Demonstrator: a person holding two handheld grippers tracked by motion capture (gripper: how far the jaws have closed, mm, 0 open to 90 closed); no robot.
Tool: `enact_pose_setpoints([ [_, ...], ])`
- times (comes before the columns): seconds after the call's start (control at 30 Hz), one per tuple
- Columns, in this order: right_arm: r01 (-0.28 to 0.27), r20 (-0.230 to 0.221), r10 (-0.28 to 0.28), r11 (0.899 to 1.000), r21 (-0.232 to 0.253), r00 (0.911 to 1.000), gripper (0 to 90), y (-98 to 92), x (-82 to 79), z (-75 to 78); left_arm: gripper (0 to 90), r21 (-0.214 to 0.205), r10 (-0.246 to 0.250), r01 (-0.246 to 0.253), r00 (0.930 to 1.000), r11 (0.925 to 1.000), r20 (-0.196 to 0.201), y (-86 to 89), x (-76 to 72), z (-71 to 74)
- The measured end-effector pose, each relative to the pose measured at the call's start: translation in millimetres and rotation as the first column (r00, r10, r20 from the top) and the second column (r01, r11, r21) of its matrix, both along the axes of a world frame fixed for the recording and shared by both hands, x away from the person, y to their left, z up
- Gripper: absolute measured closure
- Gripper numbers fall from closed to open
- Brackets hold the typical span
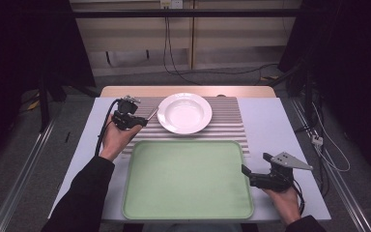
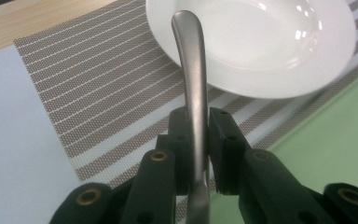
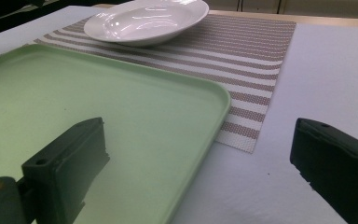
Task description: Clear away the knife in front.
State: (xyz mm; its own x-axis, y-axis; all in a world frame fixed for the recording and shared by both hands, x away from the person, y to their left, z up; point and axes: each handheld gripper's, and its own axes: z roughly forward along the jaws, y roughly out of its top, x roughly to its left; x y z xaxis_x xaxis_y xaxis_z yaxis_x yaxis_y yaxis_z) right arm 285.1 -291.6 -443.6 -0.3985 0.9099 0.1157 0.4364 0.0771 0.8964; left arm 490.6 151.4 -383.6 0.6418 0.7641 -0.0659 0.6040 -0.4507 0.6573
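Nearest the high camera: dark sleeves and hands, then a pale green rectangular plastic tray (image 1: 187, 179) lying bare on the table (image 1: 275, 125).

Clamped in the left claw (image 2: 197, 135): a slim brushed-metal utensil handle (image 2: 192, 70), most likely a spoon, though bowl end hidden below the jaws. Jaws closed tight on the shaft, pads pressing from both sides, free handle end rising forward with its tip over the near rim of a round white ceramic soup plate (image 2: 261, 42). Seen from above, held off the table at the plate's left side (image 1: 153, 113), left claw (image 1: 136, 118) tilted toward the rim.

Under the plate: a brown-and-white striped woven placemat (image 1: 227, 123), far edge of the tray overlapping its near edge. Beneath all of it, a pale lilac table cover, wooden edge showing at the far side.

Right claw (image 1: 256, 169) parked low just off the tray's right edge, jaws wide apart and holding nothing; in the right gripper view, tray corner between the two black jaws (image 3: 223, 98), plate farther off (image 3: 147, 18).

Probably about to set the utensil down beside or into the plate. Risks from here:
- Narrow, smooth, curved metal in a pinch grip: likely to pivot or slide if swung fast.
- Handle tip close over the plate rim: a careless drop could knock or chip it, or shove the plate across the mat.
- Release from height: bounce and roll off the ribbed mat.
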Motion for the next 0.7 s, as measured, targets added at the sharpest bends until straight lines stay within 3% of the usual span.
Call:
enact_pose_setpoints([
  [0.27, 0.003, 0.001, -0.003, 1.0, -0.002, 1.0, 3.5, -0.2, -0.4, 0.1, 80.1, 0.036, -0.035, 0.034, 0.9989, 0.9988, 0.032, -4.7, -21.7, 5.1],
  [0.7, 0.004, 0.001, -0.004, 1.0, -0.004, 1.0, 3.5, 0.5, -1.0, 0.3, 80.0, 0.027, -0.059, 0.059, 0.9981, 0.9979, 0.019, -12.4, -46.9, 5.0],
])
